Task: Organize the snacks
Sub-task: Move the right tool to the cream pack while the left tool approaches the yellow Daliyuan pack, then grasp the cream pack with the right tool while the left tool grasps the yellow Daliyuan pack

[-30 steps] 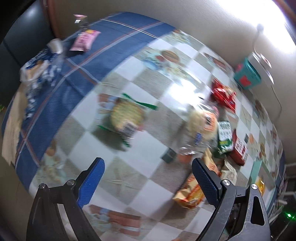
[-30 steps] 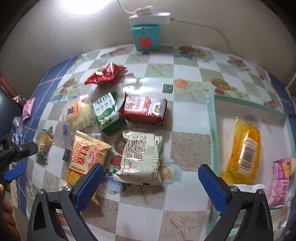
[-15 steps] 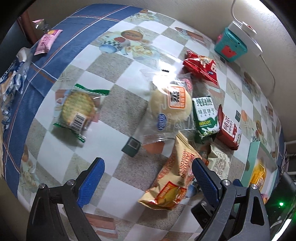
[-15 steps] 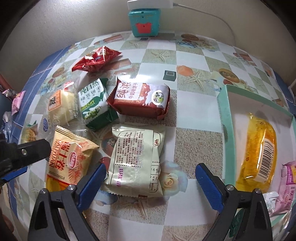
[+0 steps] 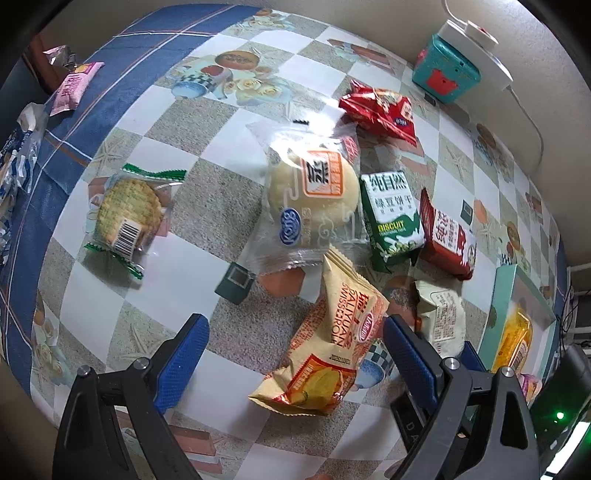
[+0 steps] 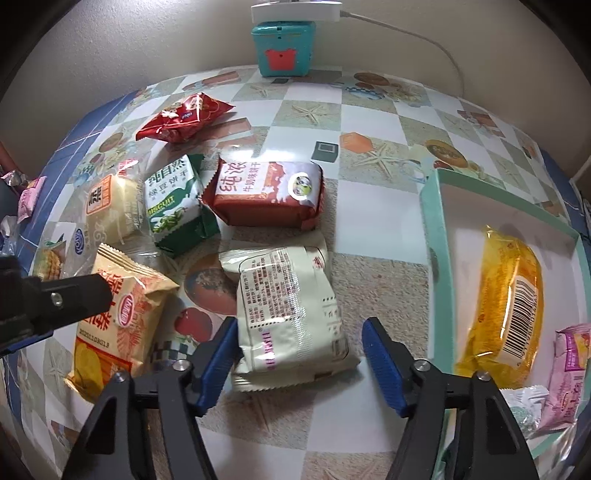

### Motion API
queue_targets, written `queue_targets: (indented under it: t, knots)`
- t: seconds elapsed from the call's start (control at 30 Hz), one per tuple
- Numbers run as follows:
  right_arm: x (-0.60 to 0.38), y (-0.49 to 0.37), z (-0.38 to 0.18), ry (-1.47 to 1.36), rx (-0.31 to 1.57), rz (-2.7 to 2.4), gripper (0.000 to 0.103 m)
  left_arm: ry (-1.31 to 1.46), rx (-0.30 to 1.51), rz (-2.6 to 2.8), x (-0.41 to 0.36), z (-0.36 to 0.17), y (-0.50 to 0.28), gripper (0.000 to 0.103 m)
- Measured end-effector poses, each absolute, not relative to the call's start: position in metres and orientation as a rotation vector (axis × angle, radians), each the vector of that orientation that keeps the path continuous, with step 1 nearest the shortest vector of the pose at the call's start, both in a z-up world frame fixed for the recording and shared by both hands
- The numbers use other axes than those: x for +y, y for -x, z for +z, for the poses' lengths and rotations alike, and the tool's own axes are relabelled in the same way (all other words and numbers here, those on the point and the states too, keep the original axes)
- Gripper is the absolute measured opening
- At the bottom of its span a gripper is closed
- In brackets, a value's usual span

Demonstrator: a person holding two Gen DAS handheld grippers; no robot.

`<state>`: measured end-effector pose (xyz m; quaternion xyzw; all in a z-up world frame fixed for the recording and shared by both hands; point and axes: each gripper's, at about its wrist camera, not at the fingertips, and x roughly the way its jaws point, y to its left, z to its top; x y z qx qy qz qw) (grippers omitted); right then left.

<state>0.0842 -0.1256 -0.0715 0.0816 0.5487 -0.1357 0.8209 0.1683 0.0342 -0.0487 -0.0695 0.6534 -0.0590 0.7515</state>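
The right hand-held gripper (image 6: 299, 354) is released, its blue fingers straddling the near end of a cream snack packet (image 6: 291, 314) that lies printed-back up on the worktop (image 6: 369, 229); whether the fingers touch it cannot be told. The left hand-held gripper (image 5: 295, 354) is also released and holds nothing, with the lower part of an orange Swiss-roll packet (image 5: 328, 343) lying between its blue fingers. Toward the far edge from that packet lies a clear-wrapped round bun (image 5: 314, 195), and beside the bun a green biscuit packet (image 5: 391, 218) touches a dark red milk-biscuit packet (image 5: 448, 236). Nearer the far edge sits a bright red crinkled packet (image 5: 380, 110), and against the wall at that edge stands a teal box (image 6: 282, 48) with a white power strip (image 6: 295, 9) on top. A round cracker in a clear, green-ended wrapper (image 5: 129, 218) lies apart toward the left edge, and a pink packet (image 5: 74, 88) rests on the blue border by the far left corner. At the right edge an open teal-rimmed box (image 6: 430, 229) holds a yellow cake packet (image 6: 506, 306), a pink packet (image 6: 569, 369) and a small white wrapped piece (image 6: 524, 402)
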Motion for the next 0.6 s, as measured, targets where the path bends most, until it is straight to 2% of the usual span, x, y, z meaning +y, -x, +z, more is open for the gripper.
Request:
queue_targets:
  t: [0.47, 0.53, 0.6]
  knots:
    - [-0.140, -0.053, -0.068, -0.212, 1.202, -0.305, 0.066, 0.033, 1.456, -0.125, -0.007, -0.069, -0.151, 0.095]
    - [-0.138, -0.049, -0.068, -0.207, 1.210, -0.302, 0.066, 0.022, 1.458, -0.124, -0.011, -0.072, -0.147, 0.093]
    - [-0.135, -0.047, -0.068, -0.205, 1.217, -0.300, 0.066, 0.013, 1.460, -0.125, -0.012, -0.072, -0.142, 0.083]
